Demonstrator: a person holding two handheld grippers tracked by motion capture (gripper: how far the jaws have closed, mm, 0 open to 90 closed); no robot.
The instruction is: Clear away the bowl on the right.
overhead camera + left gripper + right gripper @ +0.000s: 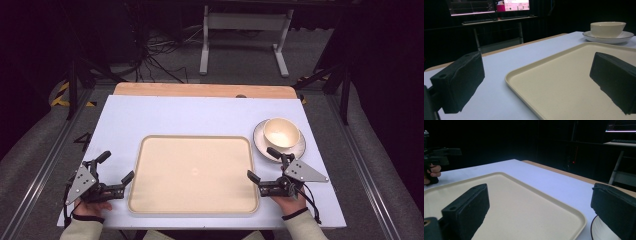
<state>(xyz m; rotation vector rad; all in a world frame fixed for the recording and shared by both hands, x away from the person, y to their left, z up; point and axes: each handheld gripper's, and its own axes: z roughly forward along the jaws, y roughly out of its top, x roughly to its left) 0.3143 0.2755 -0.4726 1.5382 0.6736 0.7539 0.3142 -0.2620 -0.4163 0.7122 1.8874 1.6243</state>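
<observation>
A bare beige tray (195, 172) lies in the middle of the white table. To its right a cream bowl (281, 134) stands on a white plate (300, 147). My left gripper (118, 165) is open at the tray's left edge, low over the table. My right gripper (260, 162) is open at the tray's right edge, just in front of the plate. In the left gripper view the jaws straddle the tray's near corner (510, 77), with the bowl (607, 28) far off. In the right gripper view the plate's rim (599, 230) shows beside the right jaw.
The table's far edge is a wooden strip (200, 90). Beyond it stand a white desk frame (245, 30) and loose cables (150, 55) on the floor. Monitors (489, 6) glow on a dark desk. A metal rail (45, 160) runs along the table's left side.
</observation>
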